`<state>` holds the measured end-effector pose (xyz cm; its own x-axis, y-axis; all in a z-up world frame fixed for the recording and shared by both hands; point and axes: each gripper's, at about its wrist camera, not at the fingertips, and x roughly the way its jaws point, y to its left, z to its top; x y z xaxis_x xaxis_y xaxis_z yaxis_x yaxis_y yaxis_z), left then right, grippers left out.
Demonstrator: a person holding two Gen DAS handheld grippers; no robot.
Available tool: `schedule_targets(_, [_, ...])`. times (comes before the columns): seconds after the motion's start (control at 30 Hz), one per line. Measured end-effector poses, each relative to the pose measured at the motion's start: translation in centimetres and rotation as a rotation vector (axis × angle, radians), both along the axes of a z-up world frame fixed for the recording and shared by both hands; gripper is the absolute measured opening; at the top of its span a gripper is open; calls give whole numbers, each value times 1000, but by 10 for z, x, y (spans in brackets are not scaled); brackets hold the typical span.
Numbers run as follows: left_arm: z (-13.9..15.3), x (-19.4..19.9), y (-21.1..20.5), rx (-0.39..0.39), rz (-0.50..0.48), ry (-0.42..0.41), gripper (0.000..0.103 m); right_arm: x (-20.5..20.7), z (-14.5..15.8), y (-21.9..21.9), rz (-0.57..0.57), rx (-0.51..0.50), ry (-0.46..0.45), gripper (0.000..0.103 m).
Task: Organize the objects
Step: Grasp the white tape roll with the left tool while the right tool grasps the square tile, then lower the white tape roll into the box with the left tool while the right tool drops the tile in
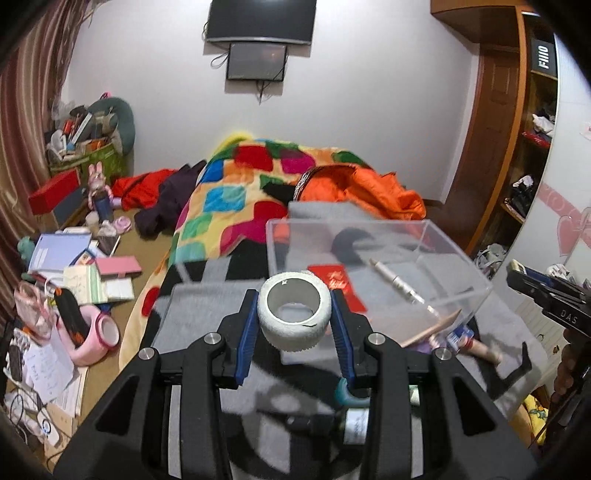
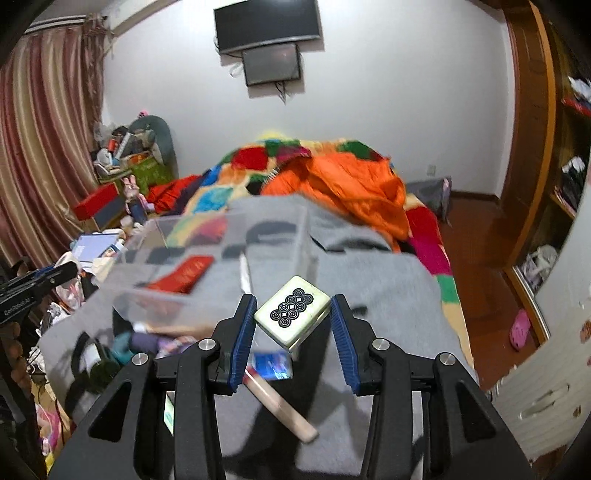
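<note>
White tape roll: clamped in my left hand-held gripper, raised just before the clear plastic box. Cream mahjong tile, eight circles: gripped corner-wise in my right hand-held gripper, above the grey cloth. Box contents: red envelope, pen.

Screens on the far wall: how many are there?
2. A large dark screen hangs high on the white wall; a smaller screen sits directly below it. Both appear in each view.
</note>
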<state>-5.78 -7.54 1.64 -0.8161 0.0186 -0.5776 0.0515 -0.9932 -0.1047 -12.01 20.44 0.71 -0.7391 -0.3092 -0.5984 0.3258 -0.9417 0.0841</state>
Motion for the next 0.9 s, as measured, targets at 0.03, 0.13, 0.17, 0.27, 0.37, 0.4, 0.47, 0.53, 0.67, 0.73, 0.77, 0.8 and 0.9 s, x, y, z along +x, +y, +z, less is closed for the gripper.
schedule_targets(0.03, [2, -2, 1, 0, -6, 3, 38, -2, 4, -4, 8, -2, 13, 38])
schedule_targets(0.13, [1, -15, 5, 2, -26, -10, 38, -11, 11, -14, 28, -13, 24, 38])
schedule_targets(0.17, [0, -19, 6, -1, -28, -18, 37, -15, 12, -17, 35, -18, 24, 38])
schedule_targets(0.27, [-6, -34, 8, -1, -38, -53, 37, -26, 13, -30, 57, -21, 22, 38])
schedule_targets(0.37, [-11, -46, 9, 4, -45, -81, 37, -37, 8, -41, 68, -19, 4, 38])
schedule_targets(0.4, [-12, -50, 9, 1, -48, -88, 37, -41, 7, -44, 72, -20, -4, 38])
schedule_targets(0.47, [-14, -56, 11, -7, -53, -99, 37, -50, 2, -49, 81, -19, -26, 38])
schedule_targets(0.53, [-16, -62, 13, -8, -64, -108, 38, -56, -3, -54, 84, -5, -39, 38])
schedule_targets(0.67, [-24, -78, 16, -11, -87, -148, 37, -71, -16, -69, 105, 32, -86, 38])
schedule_targets(0.73, [-29, -86, 16, -9, -92, -169, 37, -76, -22, -74, 114, 47, -107, 38])
schedule_targets(0.77, [-32, -91, 16, -5, -96, -180, 37, -78, -26, -78, 120, 59, -118, 38])
schedule_targets(0.8, [-34, -94, 16, -1, -100, -188, 37, -80, -28, -79, 123, 66, -124, 38])
schedule_targets(0.9, [-40, -102, 19, 2, -113, -211, 37, -87, -38, -88, 137, 97, -151, 38])
